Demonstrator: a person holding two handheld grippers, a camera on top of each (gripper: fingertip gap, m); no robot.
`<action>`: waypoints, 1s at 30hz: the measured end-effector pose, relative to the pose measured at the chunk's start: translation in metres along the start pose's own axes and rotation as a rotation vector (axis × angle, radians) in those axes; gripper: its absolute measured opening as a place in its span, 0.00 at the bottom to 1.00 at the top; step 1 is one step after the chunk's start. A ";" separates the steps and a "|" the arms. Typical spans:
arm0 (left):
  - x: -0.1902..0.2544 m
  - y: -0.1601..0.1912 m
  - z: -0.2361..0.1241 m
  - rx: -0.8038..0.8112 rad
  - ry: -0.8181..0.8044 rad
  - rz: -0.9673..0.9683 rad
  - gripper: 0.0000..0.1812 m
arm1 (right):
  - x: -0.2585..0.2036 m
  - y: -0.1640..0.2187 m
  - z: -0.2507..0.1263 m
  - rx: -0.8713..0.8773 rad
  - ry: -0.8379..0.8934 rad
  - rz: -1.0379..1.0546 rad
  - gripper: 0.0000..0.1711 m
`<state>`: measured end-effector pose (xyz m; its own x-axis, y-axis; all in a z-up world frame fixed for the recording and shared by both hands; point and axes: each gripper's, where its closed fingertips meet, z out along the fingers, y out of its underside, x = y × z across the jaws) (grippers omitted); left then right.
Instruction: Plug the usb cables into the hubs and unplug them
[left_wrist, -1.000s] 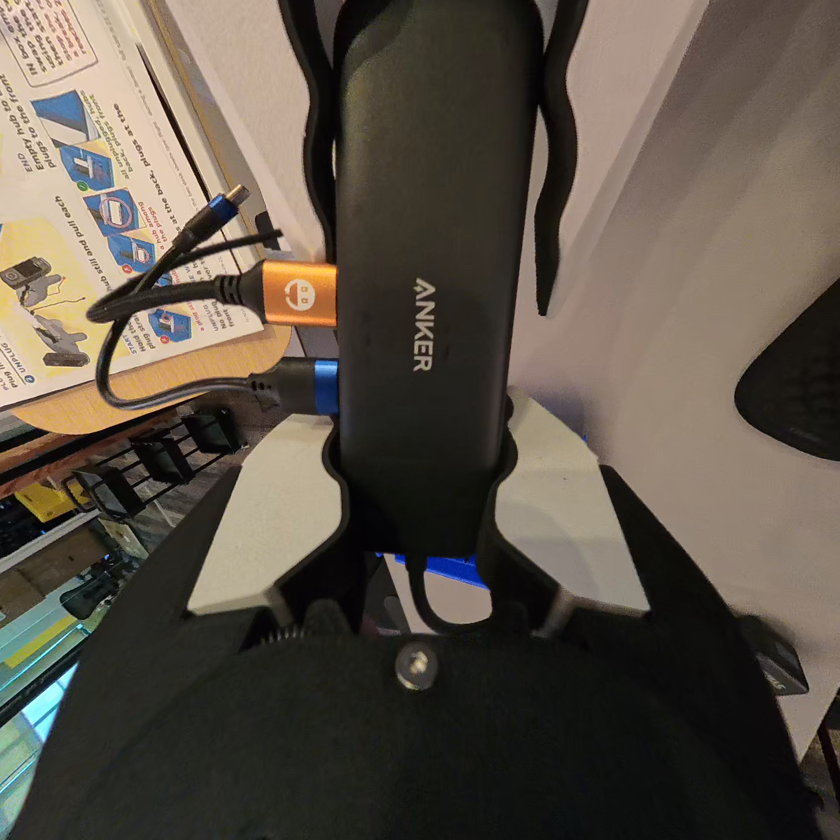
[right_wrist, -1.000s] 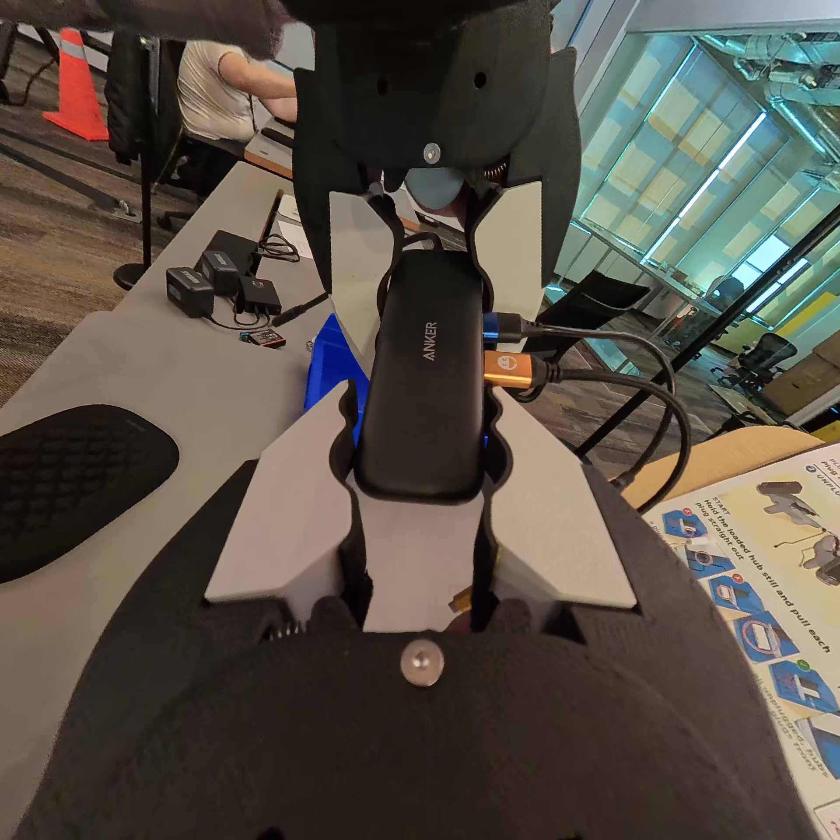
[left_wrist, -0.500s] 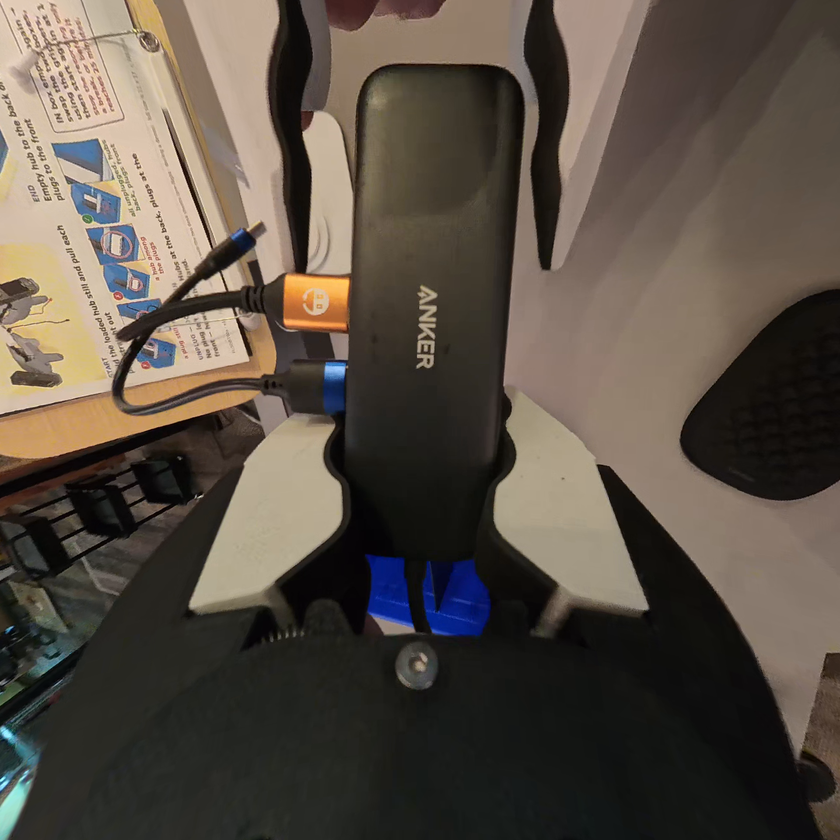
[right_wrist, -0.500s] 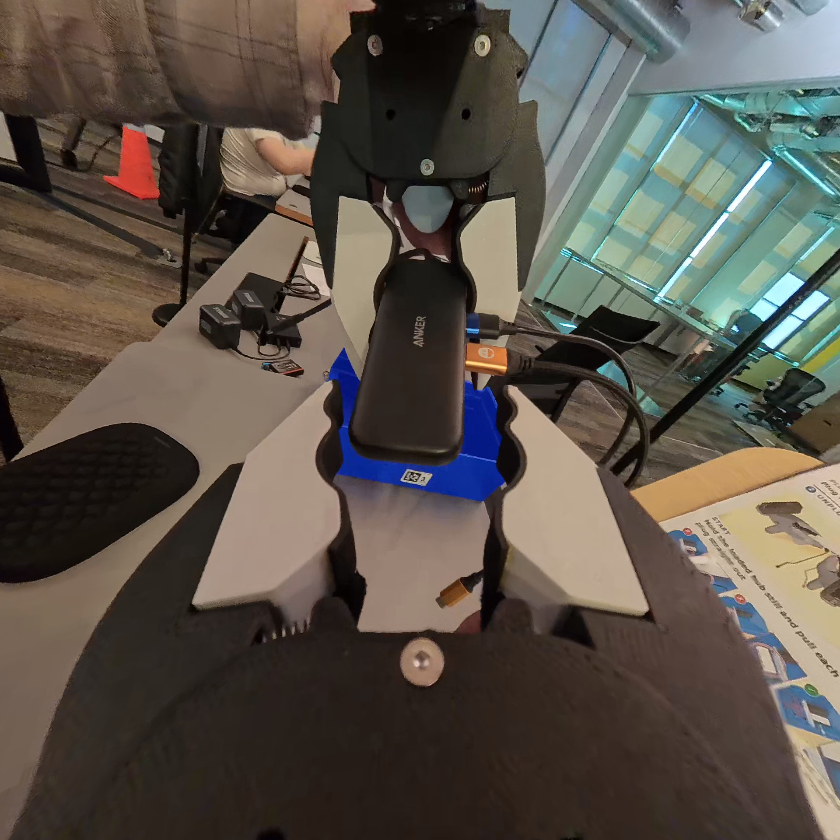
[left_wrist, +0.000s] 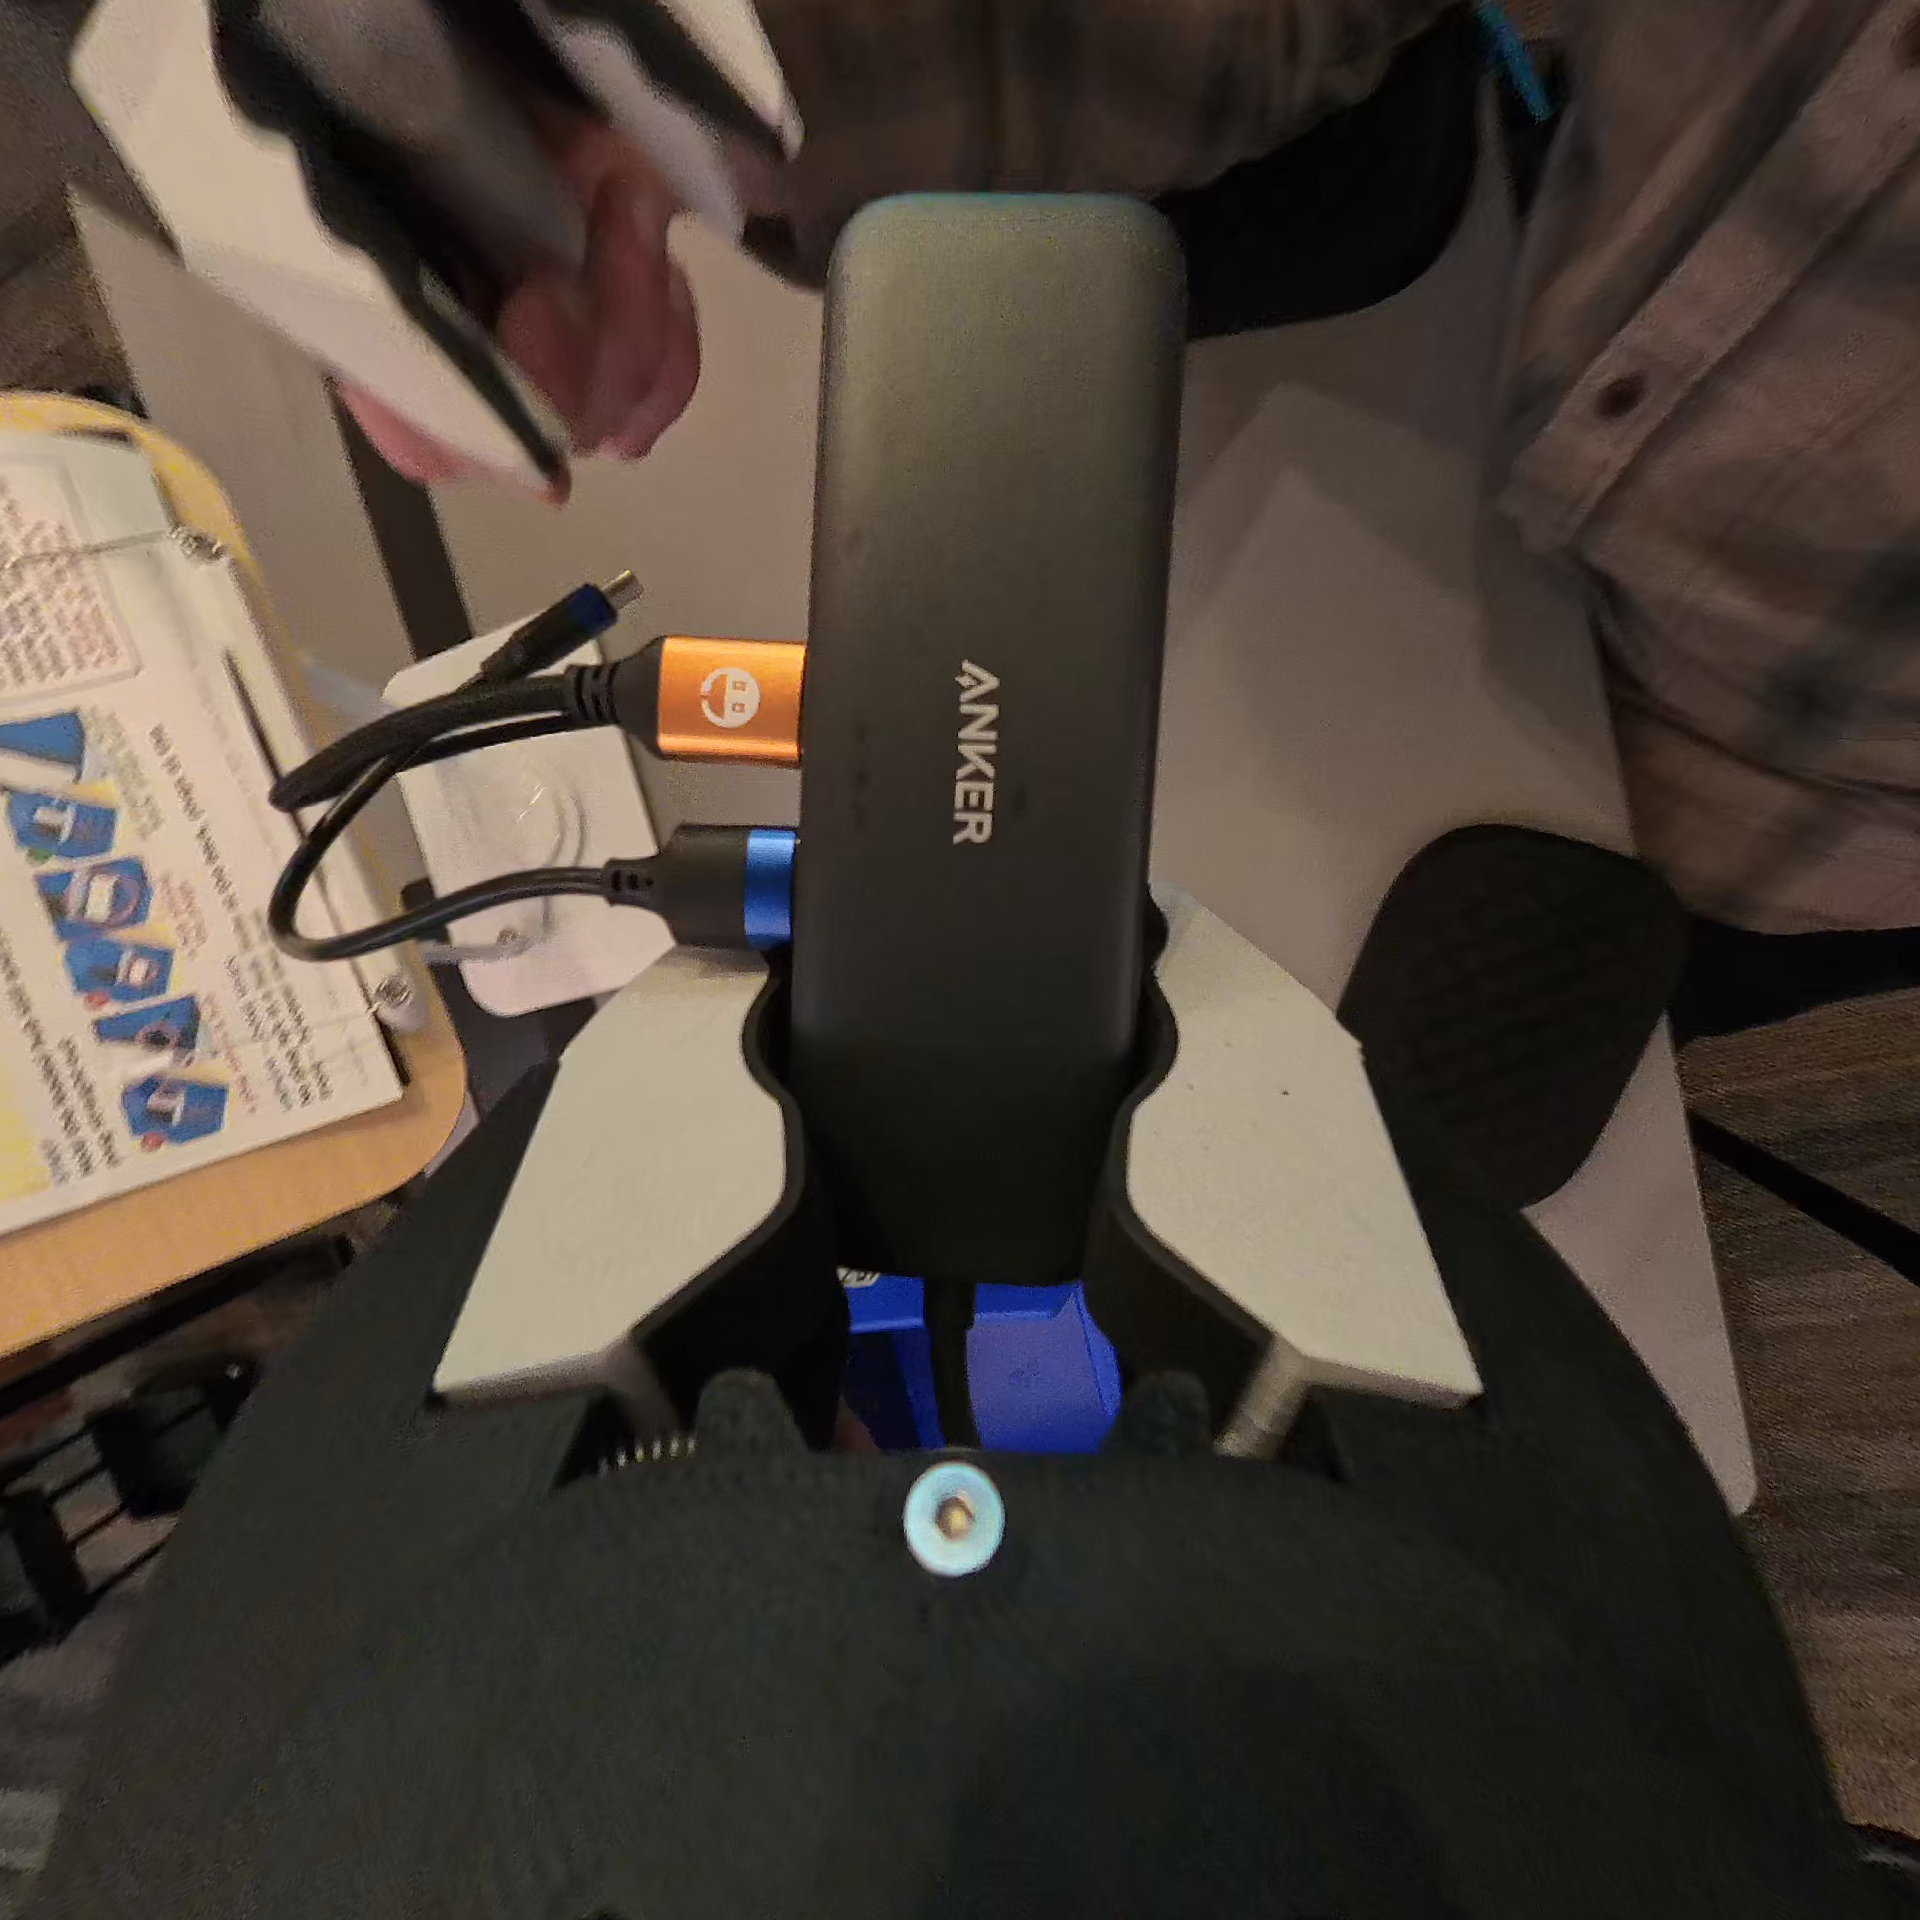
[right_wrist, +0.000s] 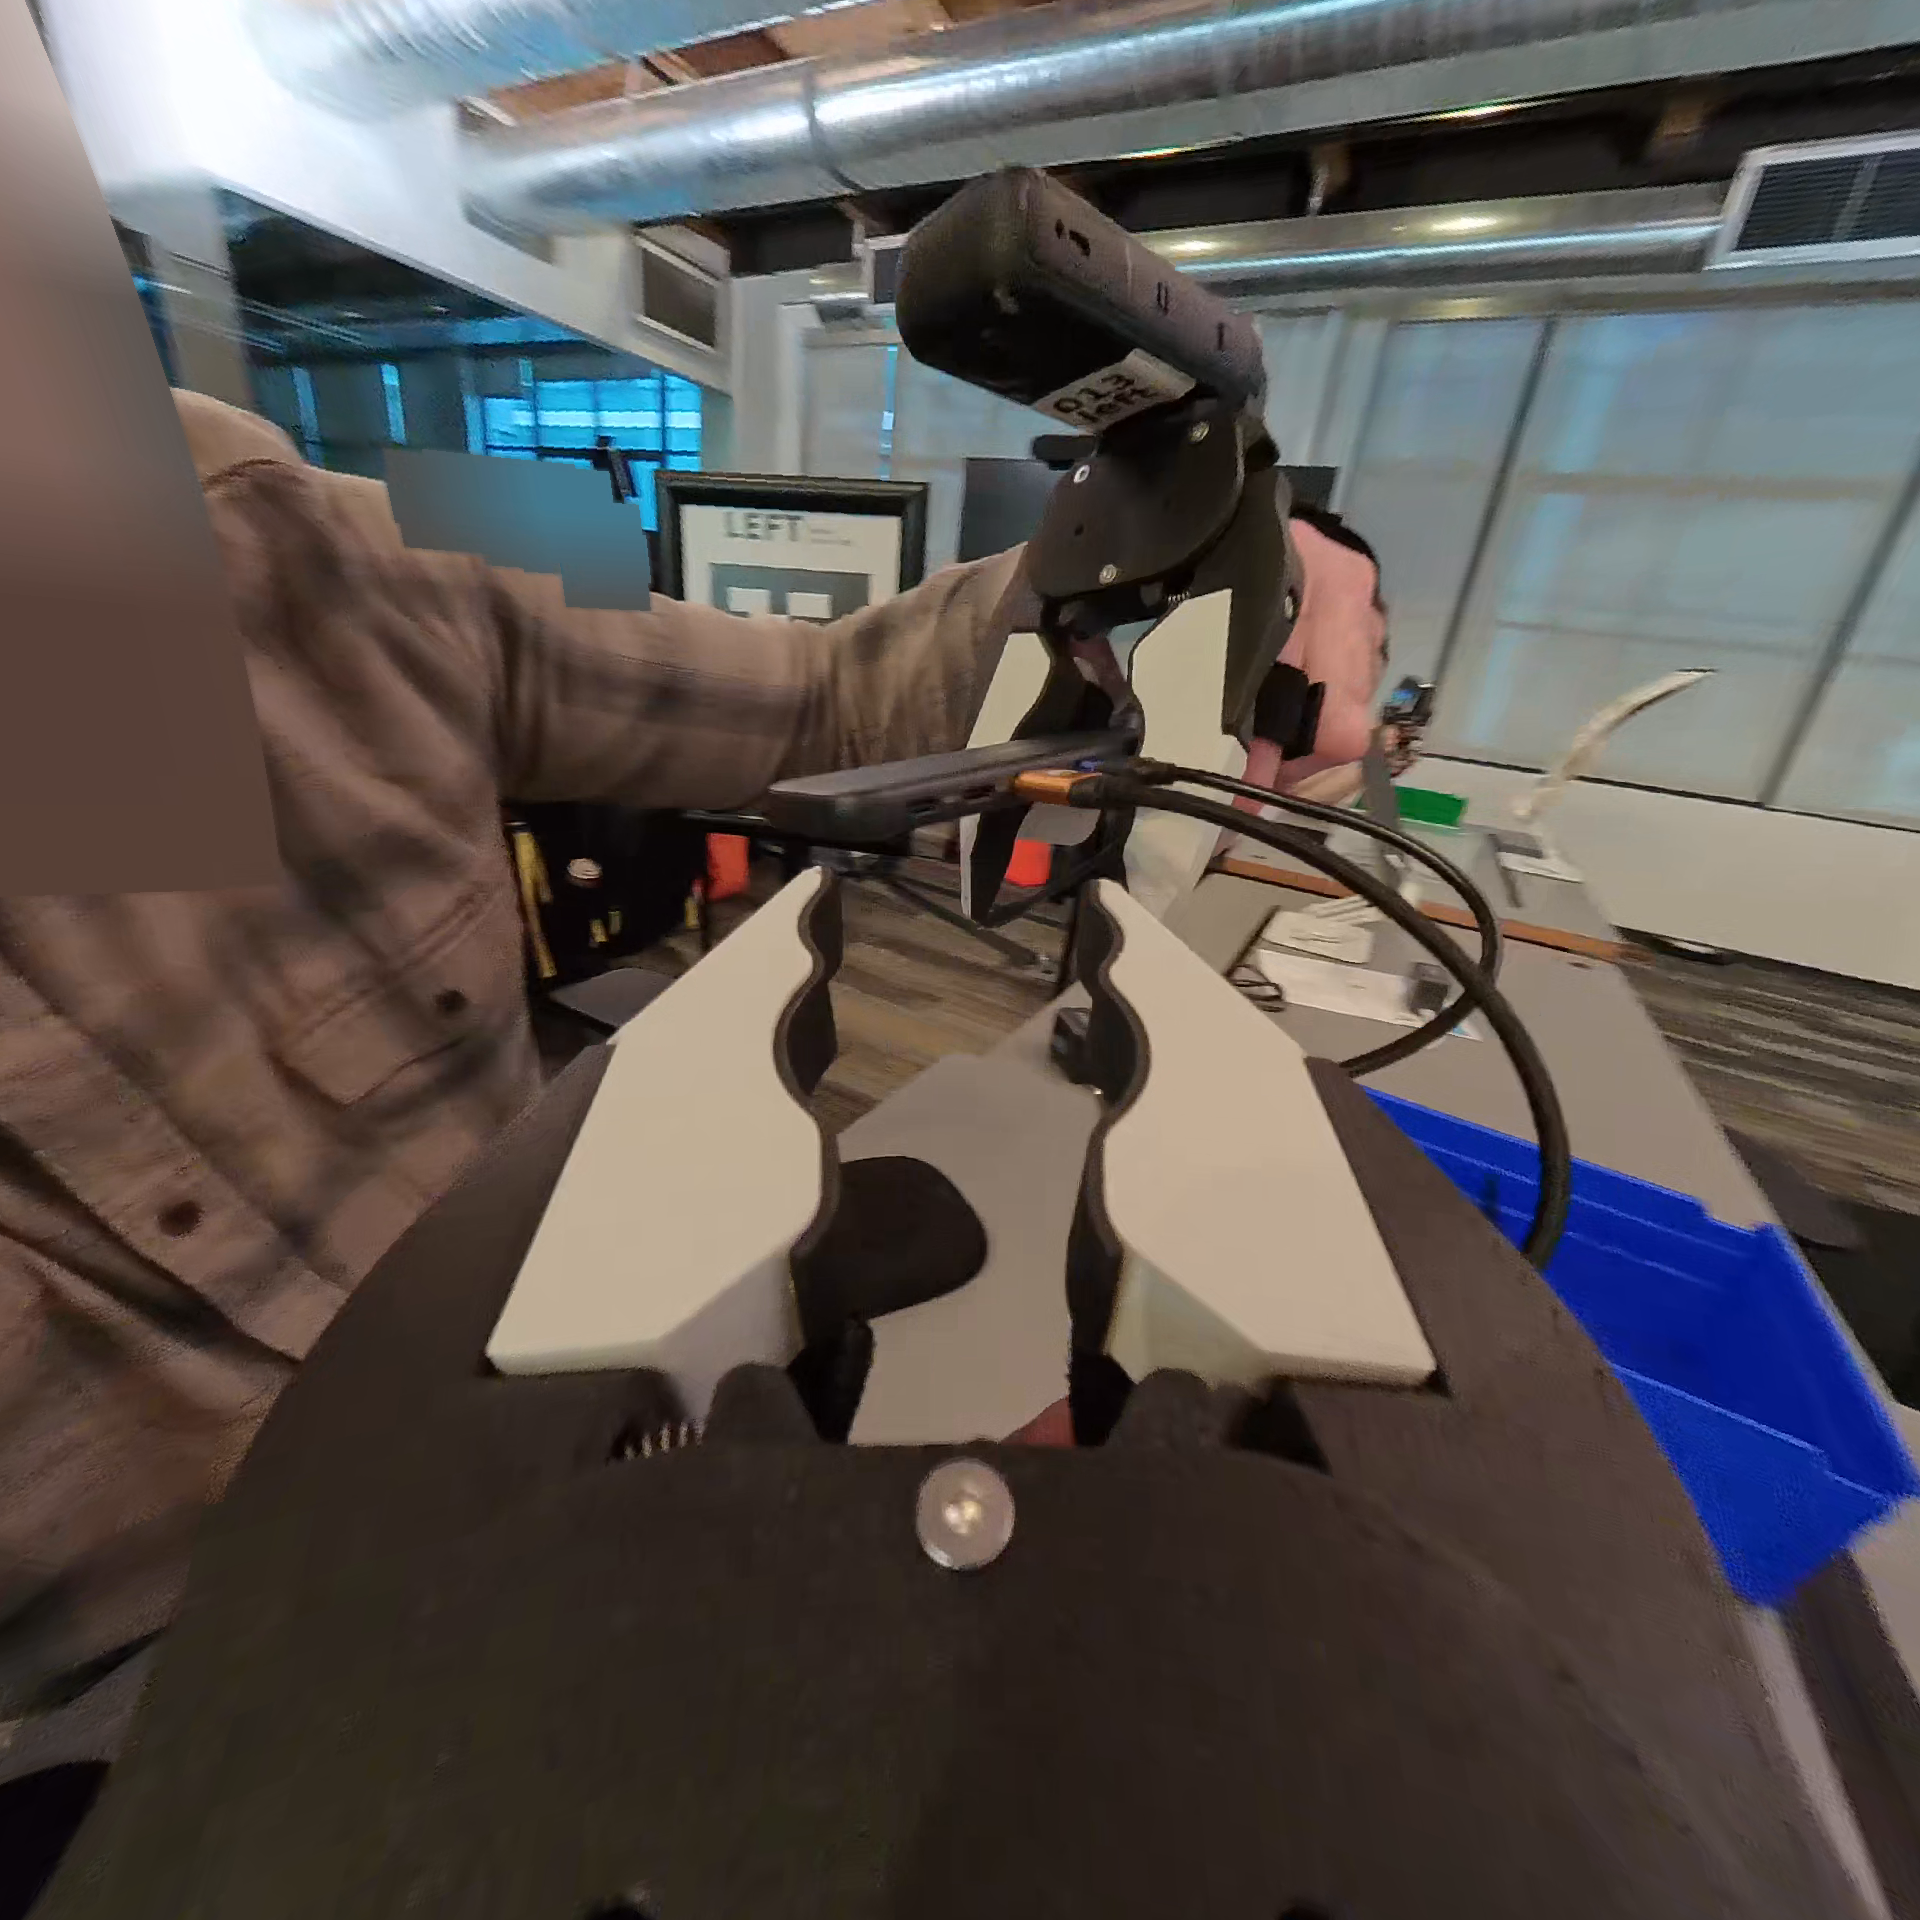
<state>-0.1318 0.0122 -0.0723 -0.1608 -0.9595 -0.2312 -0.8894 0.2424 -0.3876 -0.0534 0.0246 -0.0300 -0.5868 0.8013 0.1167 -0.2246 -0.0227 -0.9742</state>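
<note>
My left gripper (left_wrist: 966, 997) is shut on the near end of a black USB hub (left_wrist: 987, 623) and holds it in the air. An orange plug (left_wrist: 727, 701) and a blue plug (left_wrist: 753, 888) sit in the hub's left side. A loose blue-tipped connector (left_wrist: 582, 623) hangs beside them. My right gripper (right_wrist: 956, 904) is open and empty, apart from the hub. It shows blurred at the top left of the left wrist view (left_wrist: 447, 260). The right wrist view shows the left gripper (right_wrist: 1101, 727) holding the hub (right_wrist: 914, 795) level, with the cables (right_wrist: 1455, 935) looping down.
A blue bin (right_wrist: 1662, 1299) stands on the grey table (right_wrist: 1558, 1039) at the right. A black pad (left_wrist: 1507, 1018) lies on the table. An instruction sheet (left_wrist: 125, 883) lies on a wooden board at the left. A person's sleeve (right_wrist: 623, 675) crosses the right wrist view.
My right gripper has let go of the hub's far end, pulled back and swung off to the side. My left gripper keeps its hold on the hub and has turned.
</note>
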 end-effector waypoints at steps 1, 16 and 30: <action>0.005 -0.005 0.002 0.009 0.016 0.015 0.33 | -0.003 0.003 0.004 -0.002 -0.033 0.015 0.25; 0.043 -0.027 0.031 0.058 0.227 0.078 0.33 | -0.027 0.020 0.038 0.060 -0.310 0.098 0.16; 0.047 -0.033 0.039 0.013 0.240 0.134 0.32 | -0.047 0.013 0.033 0.118 -0.482 0.175 0.14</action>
<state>-0.0933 -0.0355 -0.1057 -0.3750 -0.9248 -0.0638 -0.8477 0.3700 -0.3800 -0.0542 -0.0330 -0.0415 -0.9086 0.4138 0.0572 -0.1612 -0.2210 -0.9618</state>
